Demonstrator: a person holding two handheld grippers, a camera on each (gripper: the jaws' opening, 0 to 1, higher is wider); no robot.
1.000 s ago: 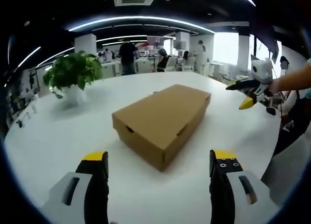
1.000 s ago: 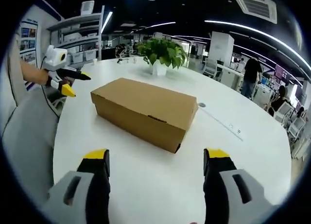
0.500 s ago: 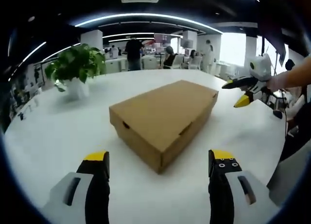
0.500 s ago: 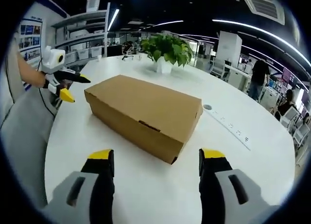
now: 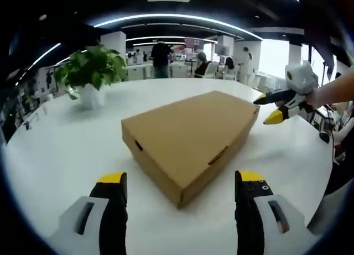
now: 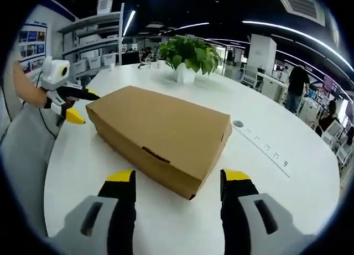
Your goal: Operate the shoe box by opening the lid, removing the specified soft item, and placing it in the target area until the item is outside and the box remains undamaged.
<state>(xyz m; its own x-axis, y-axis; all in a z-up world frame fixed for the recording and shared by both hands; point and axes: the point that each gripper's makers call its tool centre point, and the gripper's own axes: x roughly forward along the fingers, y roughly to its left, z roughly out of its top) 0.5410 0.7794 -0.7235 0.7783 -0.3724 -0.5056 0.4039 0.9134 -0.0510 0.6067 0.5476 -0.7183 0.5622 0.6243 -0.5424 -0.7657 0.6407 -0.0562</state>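
Shoe box: a plain brown cardboard box with its lid shut, lying flat on the white table. In the left gripper view it sits at the centre, one corner pointing toward 6 o'clock, the long body running off toward 2 o'clock. In the right gripper view it also fills the middle, its near corner at 6 o'clock and its far end toward 10 o'clock.

Box details: small slot cut-outs show on the side walls, one near the lid edge facing each camera.

Soft item: not visible, the lid covers the inside.

Left gripper: its own yellow-tipped jaws rise at 7 and 5 o'clock, spread wide, with nothing between them; the box corner lies just beyond the tips without touching. In the right gripper view it comes in at 9 o'clock, held by a person's hand, its tips parted and close to the box's far end; contact cannot be told.

Right gripper: jaws rise at 7 and 5 o'clock, wide apart and holding nothing, the box corner near the tips. In the left gripper view it appears at 3 o'clock, tips parted beside the far end of the box.

Potted plant: green leaves in a white pot, at 10 o'clock in the left gripper view, at 12 o'clock in the right gripper view, well apart from the box.

Power strip: a flat white strip on the table at 3 o'clock in the right gripper view.

Background: an open office with ceiling light strips, desks and several people standing far off.
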